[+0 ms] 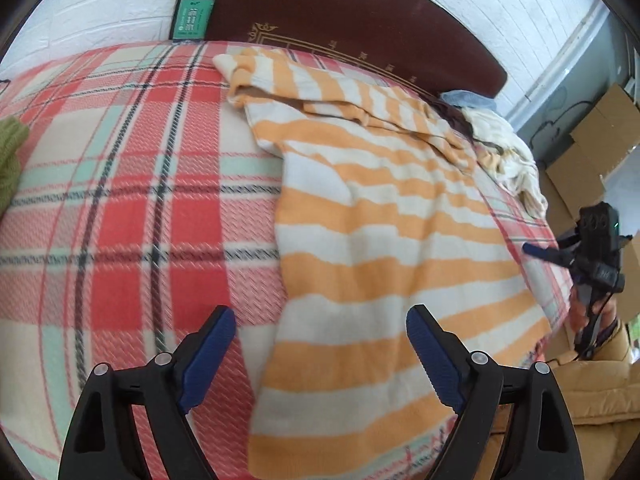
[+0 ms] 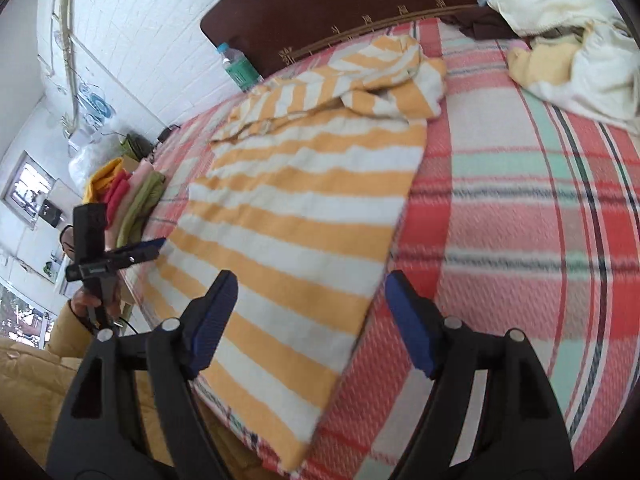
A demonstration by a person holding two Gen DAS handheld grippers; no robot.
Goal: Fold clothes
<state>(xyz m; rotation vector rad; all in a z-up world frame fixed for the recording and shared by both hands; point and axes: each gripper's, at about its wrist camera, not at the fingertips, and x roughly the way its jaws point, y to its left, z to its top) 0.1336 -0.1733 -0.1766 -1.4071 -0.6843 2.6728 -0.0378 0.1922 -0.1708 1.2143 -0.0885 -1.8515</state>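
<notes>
An orange-and-white striped top (image 1: 380, 240) lies flat on the plaid bed cover (image 1: 140, 220), with its sleeves bunched at the headboard end. My left gripper (image 1: 320, 356) hangs open over the top's left edge near the hem, one finger above the cover and one above the stripes. In the right wrist view the same striped top (image 2: 300, 200) runs away from me. My right gripper (image 2: 308, 320) is open astride the top's right edge, holding nothing. Each gripper shows edge-on in the other's view: right gripper (image 1: 536, 249), left gripper (image 2: 154, 246).
A water bottle (image 1: 196, 4) stands by the dark headboard (image 1: 360, 12). A heap of loose clothes (image 2: 572, 52) lies at the bed's far right corner. Folded garments (image 2: 128, 196) are stacked at the left edge. Cardboard boxes (image 1: 600, 120) stand beside the bed. A tan sleeve (image 2: 32, 368) shows below.
</notes>
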